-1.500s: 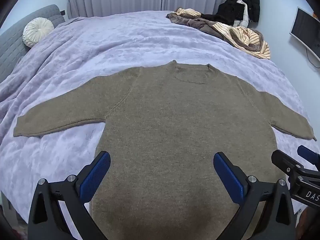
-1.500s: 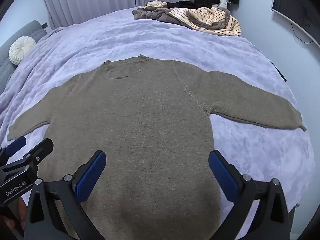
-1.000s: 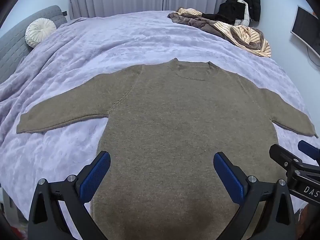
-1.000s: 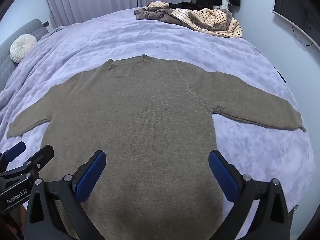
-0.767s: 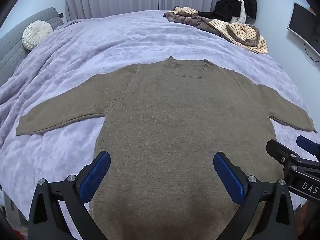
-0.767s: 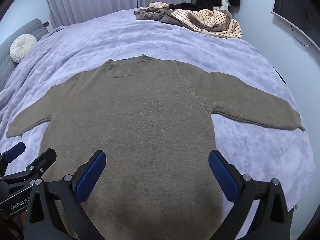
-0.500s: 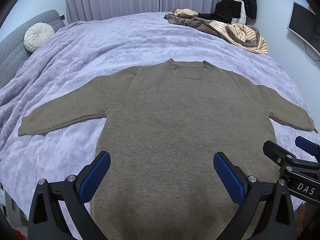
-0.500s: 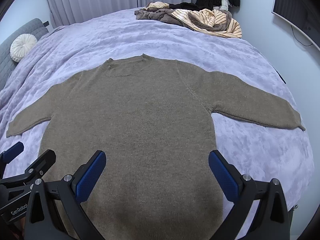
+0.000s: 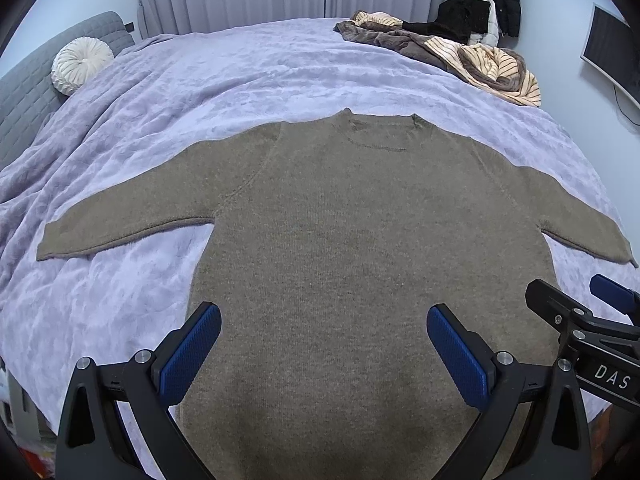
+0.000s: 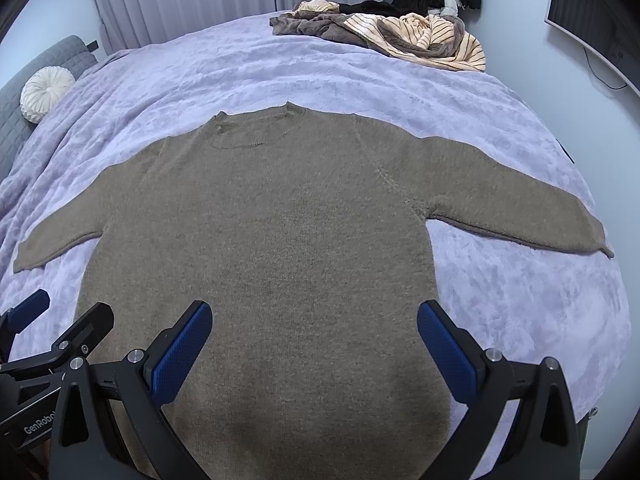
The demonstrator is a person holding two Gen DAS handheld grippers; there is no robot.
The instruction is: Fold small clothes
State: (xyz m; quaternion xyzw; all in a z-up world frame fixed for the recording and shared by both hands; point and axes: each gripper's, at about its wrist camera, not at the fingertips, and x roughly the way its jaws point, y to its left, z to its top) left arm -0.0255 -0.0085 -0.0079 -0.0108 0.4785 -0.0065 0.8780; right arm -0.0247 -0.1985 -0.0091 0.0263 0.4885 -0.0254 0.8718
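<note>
An olive-brown knit sweater [image 9: 340,220] lies flat, face up, on the lilac bedspread, both sleeves spread out, collar at the far side. It also shows in the right wrist view [image 10: 280,220]. My left gripper [image 9: 324,344] is open and empty, held above the sweater's lower body near the hem. My right gripper [image 10: 314,340] is open and empty, also above the lower body. The right gripper shows at the right edge of the left wrist view [image 9: 584,320]; the left gripper shows at the left edge of the right wrist view [image 10: 56,332].
The lilac bedspread [image 9: 240,76] covers a large bed. A pile of brown and striped clothes [image 9: 460,56] lies at the far right corner. A round cream cushion [image 9: 80,65] rests against the grey headboard at left. A monitor [image 9: 612,52] hangs on the right wall.
Both grippers stay open over the sweater's hem. The views shift only slightly; the sweater has not moved.
</note>
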